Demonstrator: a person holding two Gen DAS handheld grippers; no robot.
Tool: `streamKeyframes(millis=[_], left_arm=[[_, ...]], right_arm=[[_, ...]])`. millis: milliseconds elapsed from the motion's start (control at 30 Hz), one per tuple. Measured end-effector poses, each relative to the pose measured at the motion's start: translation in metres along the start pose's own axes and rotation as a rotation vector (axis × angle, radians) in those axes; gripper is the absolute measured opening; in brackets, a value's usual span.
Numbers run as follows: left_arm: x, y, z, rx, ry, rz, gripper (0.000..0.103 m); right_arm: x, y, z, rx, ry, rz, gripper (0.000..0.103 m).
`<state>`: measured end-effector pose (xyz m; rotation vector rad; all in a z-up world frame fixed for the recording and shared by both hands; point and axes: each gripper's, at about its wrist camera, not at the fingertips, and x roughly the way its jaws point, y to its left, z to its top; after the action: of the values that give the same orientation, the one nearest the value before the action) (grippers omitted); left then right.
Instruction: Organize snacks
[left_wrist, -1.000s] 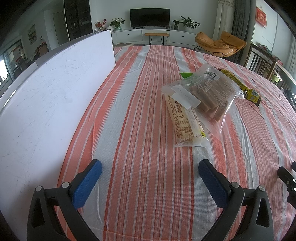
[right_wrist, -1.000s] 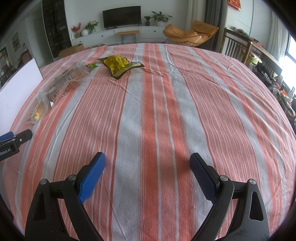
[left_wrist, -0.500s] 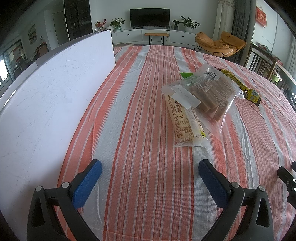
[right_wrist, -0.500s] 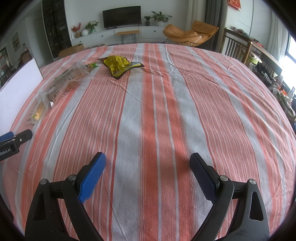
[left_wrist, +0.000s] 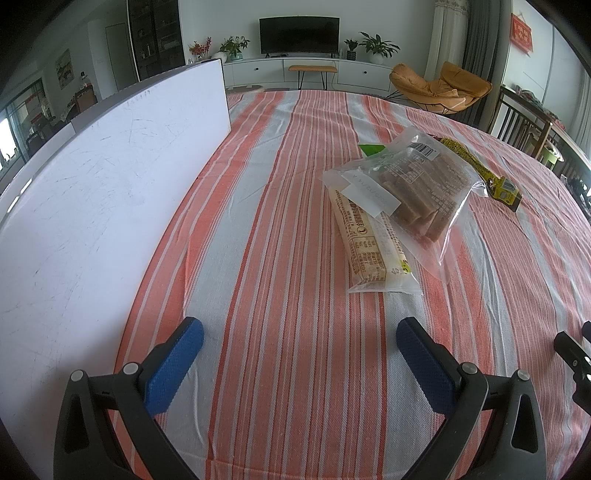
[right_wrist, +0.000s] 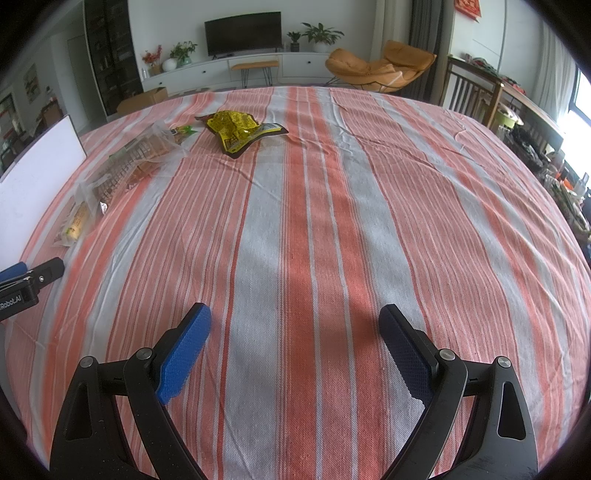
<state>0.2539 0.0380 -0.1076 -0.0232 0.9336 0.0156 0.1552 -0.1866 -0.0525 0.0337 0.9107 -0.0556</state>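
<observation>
Your left gripper (left_wrist: 299, 343) hangs low over the striped tablecloth (left_wrist: 288, 221) with its jaws spread wide and empty. At about one o'clock from it lies a long beige snack pack (left_wrist: 373, 247), a clear bag of brown bars (left_wrist: 417, 192) overlapping its far end. Your right gripper (right_wrist: 295, 339) is likewise spread apart, holding nothing; the yellow packet (right_wrist: 236, 129) sits well off at eleven o'clock.
</observation>
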Motion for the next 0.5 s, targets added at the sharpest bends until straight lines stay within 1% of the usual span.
streamKeyframes(millis=[500], left_arm=[[-0.0002,-0.0013,0.0006,0.000,0.000,0.000,0.103]], right_arm=[[0.0002,-0.0001,-0.0003,0.000,0.000,0.000,0.094]])
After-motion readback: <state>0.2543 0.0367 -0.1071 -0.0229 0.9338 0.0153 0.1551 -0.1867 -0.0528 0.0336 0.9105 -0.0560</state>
